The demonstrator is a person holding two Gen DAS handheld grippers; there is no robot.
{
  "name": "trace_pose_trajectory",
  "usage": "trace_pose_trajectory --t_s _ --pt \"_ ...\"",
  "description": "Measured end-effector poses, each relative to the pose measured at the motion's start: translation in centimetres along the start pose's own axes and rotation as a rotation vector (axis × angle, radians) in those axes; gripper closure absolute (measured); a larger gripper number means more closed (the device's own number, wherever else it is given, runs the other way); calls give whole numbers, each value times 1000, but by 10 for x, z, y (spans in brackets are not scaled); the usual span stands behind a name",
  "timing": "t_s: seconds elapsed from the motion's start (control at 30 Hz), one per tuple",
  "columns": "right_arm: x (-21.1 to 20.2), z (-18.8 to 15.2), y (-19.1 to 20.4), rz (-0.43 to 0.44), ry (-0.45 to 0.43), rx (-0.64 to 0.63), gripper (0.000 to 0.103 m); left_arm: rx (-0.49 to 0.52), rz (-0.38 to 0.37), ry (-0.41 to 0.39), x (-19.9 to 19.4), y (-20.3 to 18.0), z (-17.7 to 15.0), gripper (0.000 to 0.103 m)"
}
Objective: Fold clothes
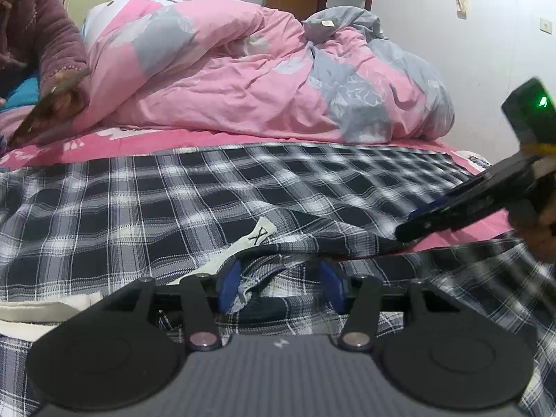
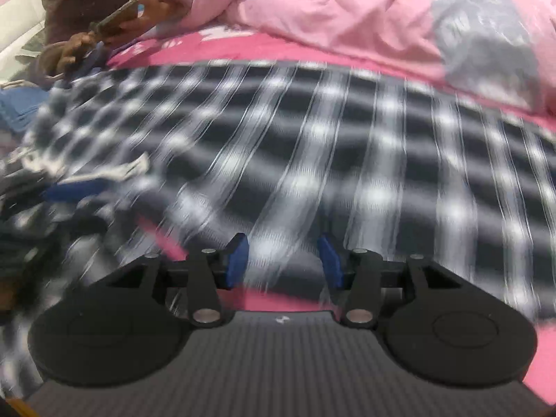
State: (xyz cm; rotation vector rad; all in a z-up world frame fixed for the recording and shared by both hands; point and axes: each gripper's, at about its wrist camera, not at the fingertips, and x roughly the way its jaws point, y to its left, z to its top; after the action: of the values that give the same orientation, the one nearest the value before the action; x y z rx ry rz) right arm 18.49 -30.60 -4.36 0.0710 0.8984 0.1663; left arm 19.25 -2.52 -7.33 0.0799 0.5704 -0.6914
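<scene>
1. left wrist view takes in the bed [image 1: 243, 139] first: its pink sheet carries everything, with a pink and grey duvet [image 1: 264, 80] heaped along the far side, probably pushed back to free a flat stretch for folding.
2. the plaid shirt [image 1: 173, 201], black and white, lies spread across the near half of the bed, mostly flat, with its near edge rumpled and doubled over close to the camera; it looks like 1 fold is under way and not finished.
3. a person in a quilted purple sleeve [image 1: 45, 34] sits at the far left, holding what seems to be a phone, well apart from the shirt work.
4. the right gripper [image 1: 410, 226] reaches in from the right edge, its tip down at the shirt's raised edge; whether it touches the cloth i cannot tell. its own camera is motion-blurred, but shows the blue fingers [image 2: 238, 260] spread with only shirt and pink sheet beyond them, nothing pinched.
5. the left gripper [image 1: 281, 288] sits low over the bunched near edge. its blue fingers [image 1: 229, 288] stand apart, a loose fold of plaid lying between them but not pressed.
6. a white neck label [image 1: 259, 234] shows just beyond, so the collar faces this way.
</scene>
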Motion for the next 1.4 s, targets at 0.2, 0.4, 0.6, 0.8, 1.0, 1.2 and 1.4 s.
trace_pose_trajectory --t_s 0.2,0.4,0.6,0.8,1.0,1.2,1.4 --pt "-8 27 16 54 -70 30 57 14 16 -5 -1 -2 0 50" --pt "39 38 49 74 -68 -36 57 18 19 1 1 -3 1 47" --pt "18 -2 49 49 -50 -76 56 32 27 13 3 -5 1 46" --pt "-21 -22 39 5 -57 -55 54 34 28 17 4 -5 1 44" --pt "-17 -16 14 -72 -118 85 51 34 30 25 6 -5 2 41" --pt "6 -28 -3 -138 -109 132 45 37 31 34 7 -4 1 39" --pt "7 -38 13 -178 -136 46 32 43 33 36 6 -4 0 38"
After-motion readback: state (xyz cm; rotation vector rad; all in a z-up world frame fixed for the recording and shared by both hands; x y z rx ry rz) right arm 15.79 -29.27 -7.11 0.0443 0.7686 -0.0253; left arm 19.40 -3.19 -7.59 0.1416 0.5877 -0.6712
